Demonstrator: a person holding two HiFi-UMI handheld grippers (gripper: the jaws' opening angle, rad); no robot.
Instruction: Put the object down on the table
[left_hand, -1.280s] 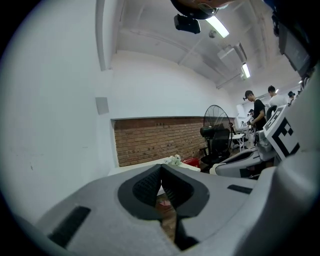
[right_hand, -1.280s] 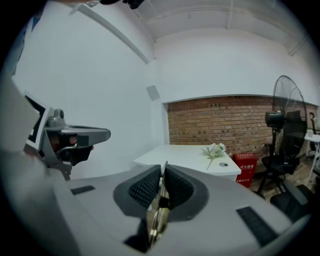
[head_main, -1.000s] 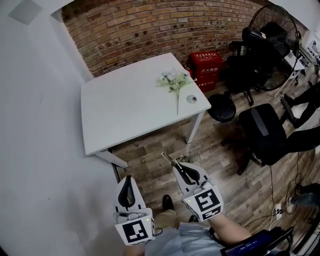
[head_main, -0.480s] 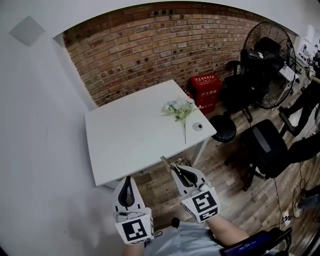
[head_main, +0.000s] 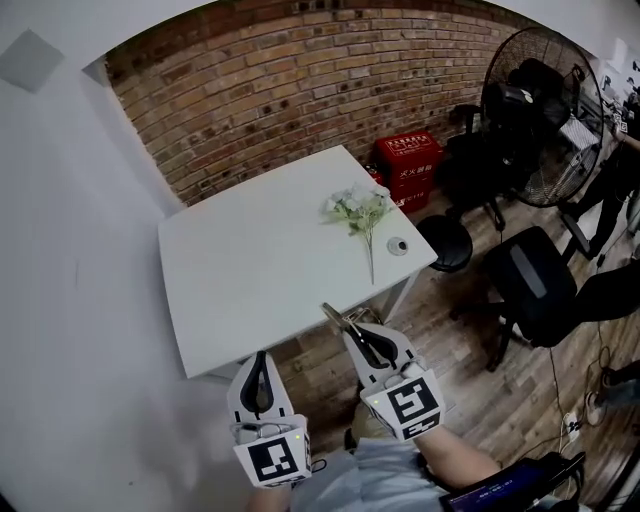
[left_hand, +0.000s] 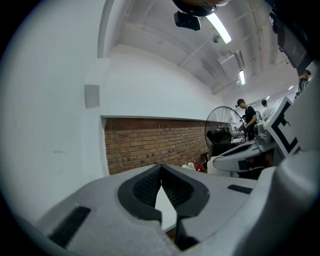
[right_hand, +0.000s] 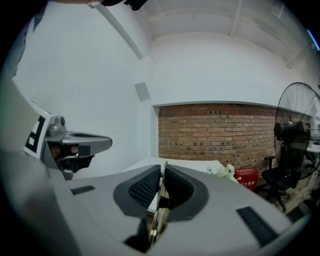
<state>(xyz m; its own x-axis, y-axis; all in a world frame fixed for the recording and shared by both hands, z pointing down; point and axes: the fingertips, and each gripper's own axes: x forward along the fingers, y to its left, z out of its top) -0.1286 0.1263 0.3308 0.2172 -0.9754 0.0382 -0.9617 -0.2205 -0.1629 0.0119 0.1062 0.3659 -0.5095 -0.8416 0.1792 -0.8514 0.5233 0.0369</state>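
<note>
Jaws of the right gripper (head_main: 353, 334) clamp a thin brassy object (head_main: 332, 315).

White flower sprig (head_main: 362, 213) lies near a small round cap (head_main: 398, 245), red crate (head_main: 409, 160) by the brick wall (head_main: 270, 100)

From the head: looks steeply down over the left claw (head_main: 260, 358) and right claw (head_main: 357, 335) onto the bench (head_main: 250, 260), well back from it. From each claw: looks roughly level along its own jaws, close behind them, toward the brick wall (head_main: 280, 90). Shares with the head view the bench, brick wall and fan (head_main: 545, 100); catches the other claw at one side.
</note>
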